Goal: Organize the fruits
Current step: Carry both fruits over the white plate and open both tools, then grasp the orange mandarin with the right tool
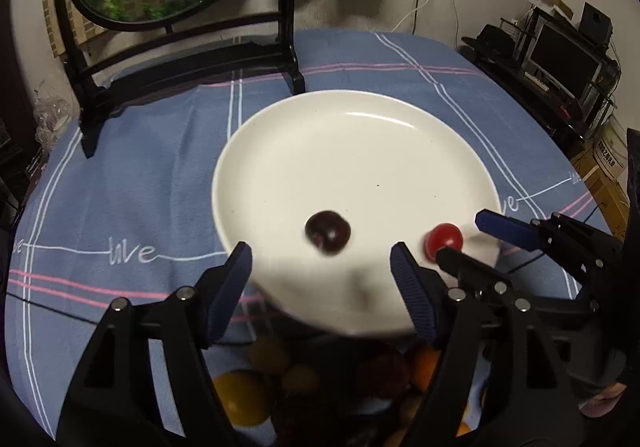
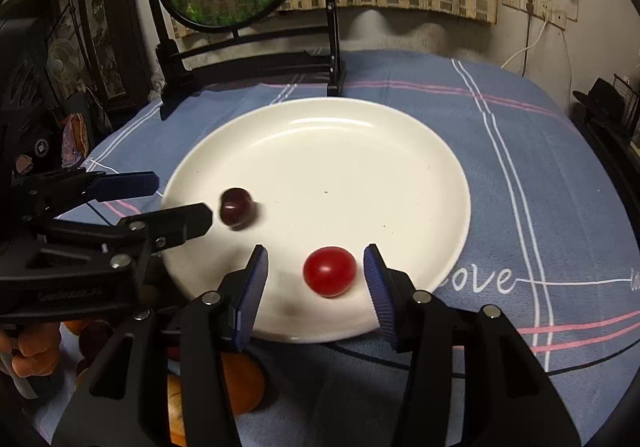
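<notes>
My left gripper [image 1: 320,271] and right gripper [image 2: 316,283] stood apart, clamping nothing; a glossy dark round cherry [image 1: 328,233] and smooth red cherry tomato [image 2: 329,271] lay on the round white ceramic plate [image 2: 360,151].

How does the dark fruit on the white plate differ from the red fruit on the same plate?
The dark fruit is deep purple, almost black; the red fruit is bright glossy red. The dark fruit looks blurred, the red fruit sharp. In the right wrist view the dark fruit lies further left, by the plate's edge, and the red fruit nearer the camera, between the open fingers of the right hand-held gripper. Both are small, round and lie on the white plate.
</notes>
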`<state>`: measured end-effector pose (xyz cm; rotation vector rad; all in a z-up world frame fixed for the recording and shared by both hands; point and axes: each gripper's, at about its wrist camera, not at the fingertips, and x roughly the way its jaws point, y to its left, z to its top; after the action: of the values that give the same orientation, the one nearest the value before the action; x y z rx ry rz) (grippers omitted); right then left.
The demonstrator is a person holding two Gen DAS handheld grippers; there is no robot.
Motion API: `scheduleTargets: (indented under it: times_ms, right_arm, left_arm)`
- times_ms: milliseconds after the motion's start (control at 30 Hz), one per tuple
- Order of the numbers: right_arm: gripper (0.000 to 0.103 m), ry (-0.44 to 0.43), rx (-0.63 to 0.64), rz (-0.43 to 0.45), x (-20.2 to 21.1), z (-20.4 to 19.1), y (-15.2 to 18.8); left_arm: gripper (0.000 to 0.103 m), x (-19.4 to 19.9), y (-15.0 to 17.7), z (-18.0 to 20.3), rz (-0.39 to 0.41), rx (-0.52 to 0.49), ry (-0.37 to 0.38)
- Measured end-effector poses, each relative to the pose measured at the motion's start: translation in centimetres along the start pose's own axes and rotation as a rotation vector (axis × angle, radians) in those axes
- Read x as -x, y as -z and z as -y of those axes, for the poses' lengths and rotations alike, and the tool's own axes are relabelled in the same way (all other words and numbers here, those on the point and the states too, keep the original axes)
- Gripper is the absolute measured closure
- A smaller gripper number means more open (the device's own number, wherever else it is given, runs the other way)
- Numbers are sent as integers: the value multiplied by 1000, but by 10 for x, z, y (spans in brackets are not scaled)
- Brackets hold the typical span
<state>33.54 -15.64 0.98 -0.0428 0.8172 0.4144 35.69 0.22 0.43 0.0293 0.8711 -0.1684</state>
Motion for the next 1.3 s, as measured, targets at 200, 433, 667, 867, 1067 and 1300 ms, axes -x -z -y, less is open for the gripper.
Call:
scheduleTargets:
  times_ms: [200,433,667,867,1067,1300]
  right_arm:
    - [51,-1,30,49,35,-7,15]
    - [42,-15,56,45,67,-2,57]
    - [41,-64,70,-2,79,-1,87]
    - [41,-105,89,-56,74,-11,96]
    - [42,-100,120,-94,67,-18,102]
    - [53,-105,109,-158,53,-17,106]
  left_arm:
    - [12,53,43,-14,104,53,-2]
    - [7,86,111,-50,158,152,10]
    - [7,87,136,-61,137,212,-39]
    - [7,92,141,-42,162,123,-73]
    - [7,93,144,-35,156,89,-54]
    - [7,94,147,-22,171,14,-61]
